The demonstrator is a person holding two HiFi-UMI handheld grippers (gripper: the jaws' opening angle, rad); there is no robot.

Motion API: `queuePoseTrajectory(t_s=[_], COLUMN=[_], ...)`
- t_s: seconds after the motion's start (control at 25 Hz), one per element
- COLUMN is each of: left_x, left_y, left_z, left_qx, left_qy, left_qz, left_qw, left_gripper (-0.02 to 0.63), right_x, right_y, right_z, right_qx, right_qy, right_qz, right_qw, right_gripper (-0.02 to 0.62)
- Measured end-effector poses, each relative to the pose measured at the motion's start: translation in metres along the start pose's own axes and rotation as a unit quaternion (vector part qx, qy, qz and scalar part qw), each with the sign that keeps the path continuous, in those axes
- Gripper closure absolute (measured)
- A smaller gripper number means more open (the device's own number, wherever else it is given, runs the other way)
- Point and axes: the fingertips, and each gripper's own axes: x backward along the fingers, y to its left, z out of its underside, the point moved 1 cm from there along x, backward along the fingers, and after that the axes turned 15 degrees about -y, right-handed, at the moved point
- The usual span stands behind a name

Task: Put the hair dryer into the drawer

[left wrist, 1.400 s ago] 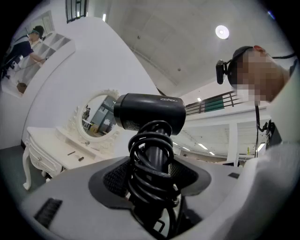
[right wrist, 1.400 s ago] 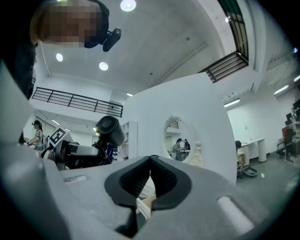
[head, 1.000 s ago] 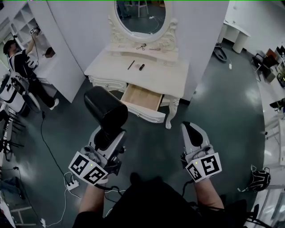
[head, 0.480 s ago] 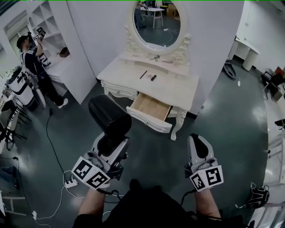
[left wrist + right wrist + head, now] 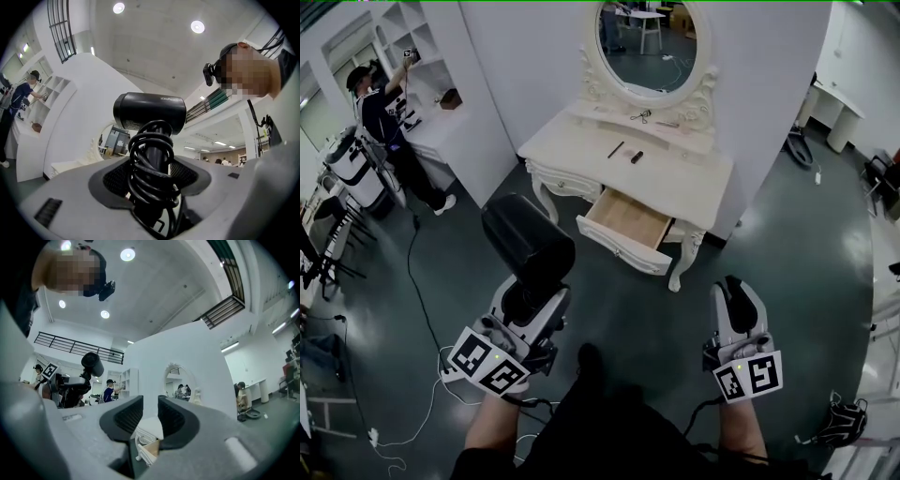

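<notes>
Change: bench and open drawer seen shifted rightward, upper centre | dryer kept clamped by left gripper, lower left, well apart from drawer | right gripper narrowly parted, empty | approach judged unfinished

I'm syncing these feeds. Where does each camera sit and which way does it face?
Head view: on the person's head, steeply down at the dressing table and open drawer; forearms, left gripper and right gripper show.
Left gripper view: on that gripper, tilted ceilingward; its fingers clamp the hair dryer.
Right gripper view: on that gripper, facing the mirror; fingers apart, empty.
All three share the hair dryer.
</notes>
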Motion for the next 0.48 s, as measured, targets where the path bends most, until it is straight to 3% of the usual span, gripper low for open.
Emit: queuePoseTrajectory(t_s=[0.24, 0.48], left_x=[-0.007, -0.024], left_y=[0.028, 0.086], left_z=[-0.002, -0.004], left_qx=[0.005, -0.001], left_qy=[-0.003, -0.003], left_qz=[0.007, 0.018], left_qw=[1.0, 0.9998], left_gripper=[0.348, 0.348], right_x=[-0.017, -0.055], right_y=[-0.002, 0.001], right_z=[0.009, 0.031], right_qx=[0.011, 0.029], right_qy=[0.007, 0.018], right_qz=[0.013, 0.037], right_qw=[1.0, 0.999], right_gripper=[0.499, 0.501])
